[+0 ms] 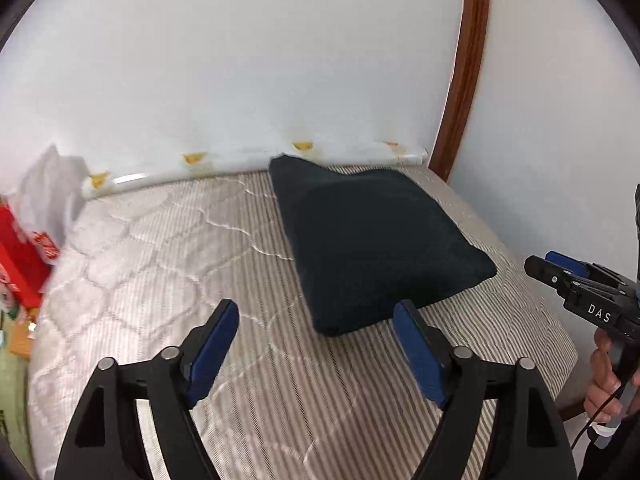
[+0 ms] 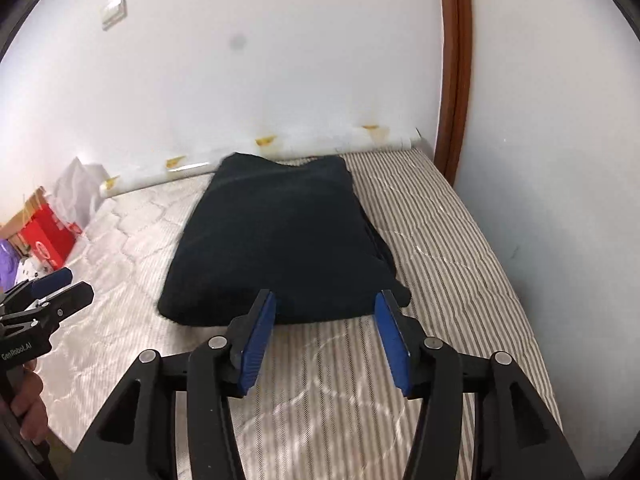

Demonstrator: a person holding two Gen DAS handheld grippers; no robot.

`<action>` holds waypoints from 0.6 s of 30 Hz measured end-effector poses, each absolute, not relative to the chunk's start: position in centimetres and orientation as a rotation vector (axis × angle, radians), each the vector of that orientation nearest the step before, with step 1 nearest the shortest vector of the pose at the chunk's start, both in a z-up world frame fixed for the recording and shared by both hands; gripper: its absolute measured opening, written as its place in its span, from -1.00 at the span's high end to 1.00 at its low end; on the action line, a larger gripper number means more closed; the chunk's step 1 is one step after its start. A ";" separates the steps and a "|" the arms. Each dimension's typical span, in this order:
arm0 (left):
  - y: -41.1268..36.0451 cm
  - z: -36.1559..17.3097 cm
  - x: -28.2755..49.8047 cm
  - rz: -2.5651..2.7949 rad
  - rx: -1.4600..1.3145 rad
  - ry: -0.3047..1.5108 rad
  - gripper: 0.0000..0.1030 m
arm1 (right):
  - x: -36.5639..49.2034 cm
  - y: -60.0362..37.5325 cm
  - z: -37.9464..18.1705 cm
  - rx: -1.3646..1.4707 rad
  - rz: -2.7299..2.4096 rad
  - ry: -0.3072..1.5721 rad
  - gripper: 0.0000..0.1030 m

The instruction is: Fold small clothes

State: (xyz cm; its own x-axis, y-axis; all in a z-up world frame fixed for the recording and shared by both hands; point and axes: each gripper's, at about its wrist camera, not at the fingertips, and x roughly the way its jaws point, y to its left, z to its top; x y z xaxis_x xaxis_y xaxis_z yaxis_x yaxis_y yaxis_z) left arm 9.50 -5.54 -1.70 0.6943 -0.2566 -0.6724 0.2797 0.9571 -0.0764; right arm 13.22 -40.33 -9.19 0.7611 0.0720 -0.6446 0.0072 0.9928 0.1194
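A dark navy garment (image 1: 372, 240) lies folded into a thick rectangle on the striped mattress (image 1: 192, 248), its far end near the wall. My left gripper (image 1: 316, 310) is open and empty, hovering just short of the garment's near left corner. My right gripper (image 2: 325, 300) is open and empty, its blue pads (image 2: 260, 336) level with the garment's (image 2: 280, 236) near edge. The right gripper also shows at the right edge of the left wrist view (image 1: 560, 276). The left gripper shows at the left edge of the right wrist view (image 2: 56, 292).
A white wall (image 1: 240, 60) runs along the mattress's far side, with a rolled plastic sheet (image 1: 160, 176) at its foot. A brown door frame (image 1: 464, 72) stands at the right. A red box (image 1: 20, 256) and white bags (image 1: 52, 188) sit at the left.
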 end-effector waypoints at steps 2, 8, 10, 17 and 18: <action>-4.8 -0.5 7.7 -0.280 0.041 0.720 -0.67 | 11.3 -39.3 -7.9 0.092 0.027 0.677 -0.26; -2.5 2.0 3.3 -0.265 0.047 0.673 -0.72 | 6.6 -37.4 -5.3 0.043 0.010 0.602 -0.73; -1.9 2.3 2.6 -0.265 0.035 0.668 -0.73 | 5.6 -37.0 -5.0 0.039 0.005 0.609 -0.75; -1.3 3.0 1.1 -0.248 0.030 0.643 -0.73 | 3.5 -36.6 -4.8 0.050 0.014 0.610 -0.77; -1.2 3.0 1.1 -0.247 0.030 0.639 -0.73 | 3.3 -36.6 -4.7 0.053 0.016 0.610 -0.77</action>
